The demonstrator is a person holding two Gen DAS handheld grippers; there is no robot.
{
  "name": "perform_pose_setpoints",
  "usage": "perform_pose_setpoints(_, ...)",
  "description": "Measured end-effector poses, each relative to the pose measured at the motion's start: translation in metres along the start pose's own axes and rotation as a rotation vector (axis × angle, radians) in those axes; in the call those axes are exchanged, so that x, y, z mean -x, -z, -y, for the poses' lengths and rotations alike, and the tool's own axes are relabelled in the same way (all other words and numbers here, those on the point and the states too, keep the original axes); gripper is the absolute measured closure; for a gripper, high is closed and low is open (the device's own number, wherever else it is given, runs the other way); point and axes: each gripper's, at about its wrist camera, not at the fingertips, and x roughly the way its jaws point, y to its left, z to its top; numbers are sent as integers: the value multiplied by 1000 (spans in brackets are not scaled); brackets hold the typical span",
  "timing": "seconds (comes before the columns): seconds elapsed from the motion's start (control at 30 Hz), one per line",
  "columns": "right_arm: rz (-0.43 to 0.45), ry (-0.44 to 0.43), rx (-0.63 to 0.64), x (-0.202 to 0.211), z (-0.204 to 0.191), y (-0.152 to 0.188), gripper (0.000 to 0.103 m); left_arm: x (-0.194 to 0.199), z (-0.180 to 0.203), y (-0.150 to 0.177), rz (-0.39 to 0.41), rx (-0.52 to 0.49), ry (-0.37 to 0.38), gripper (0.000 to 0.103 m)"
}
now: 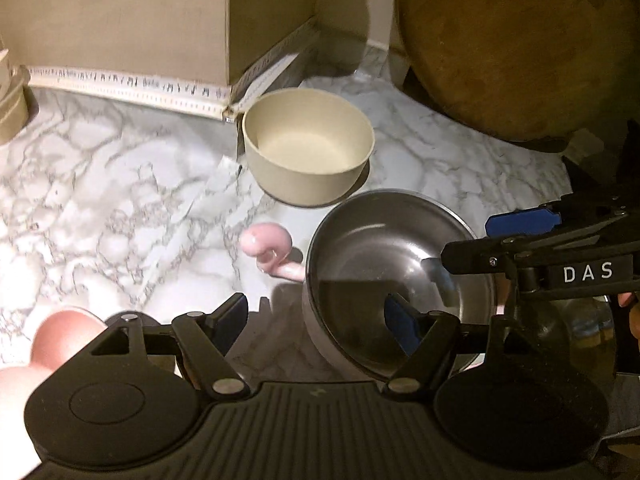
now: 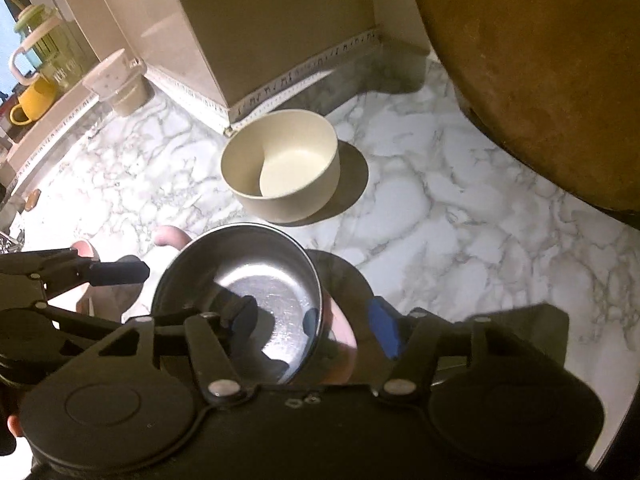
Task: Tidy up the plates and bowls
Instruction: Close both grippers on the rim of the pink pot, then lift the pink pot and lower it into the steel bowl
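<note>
I am looking down on a white marble worktop (image 1: 100, 184) through two handheld grippers. A steel bowl (image 1: 384, 248) stands on the worktop close in front of me, and a cream bowl (image 1: 308, 148) stands just beyond it, near the corner of a beige box (image 1: 120, 20). Both bowls are upright and apart from each other.

My left gripper (image 1: 320, 320) has its jaws standing apart; one blue pad hangs inside the steel bowl's rim, the other outside it, and I cannot tell whether either pad touches the metal. My right gripper (image 2: 312, 328) also has its jaws apart, straddling the opposite side of the steel bowl's (image 2: 236, 292) wall in the same way.

A pink object (image 1: 268, 248) lies on the worktop beside the steel bowl. A large round wooden board (image 1: 520, 40) leans at the far right.
</note>
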Motion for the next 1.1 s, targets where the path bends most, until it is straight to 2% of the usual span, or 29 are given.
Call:
perform_pose_setpoints(0.1,-21,-4,-3,-5,0,-1,47,-6,3,1,-21,0,-1,39)
perform_pose_setpoints(0.17,-34,0,-9,-8,1,-2,48,-9,3,2,-30,8,-5,39)
perform_pose_setpoints(0.23,-49,6,-16,-11,1,-1,49,-13,3,3,-45,22,5,53)
perform_pose_setpoints(0.27,-53,9,-23,-12,2,-1,49,-15,2,3,-53,34,6,56)
perform_pose_setpoints(0.33,-60,9,-24,-14,2,-1,57,-17,1,3,-65,54,-1,68)
perform_pose_setpoints(0.43,-55,37,-30,-14,0,0,70,-17,0,4,-65,70,2,78)
perform_pose_setpoints(0.5,-52,52,-38,-14,1,0,79,-16,2,4,-61,67,-21,80)
perform_pose_setpoints(0.73,-35,65,-22,-8,-7,1,79,-13,2,2,-64,80,-53,88)
perform_pose_setpoints(1.1,33,86,-24,39,-13,3,79,26,19,-7,-7,32,-37,89)
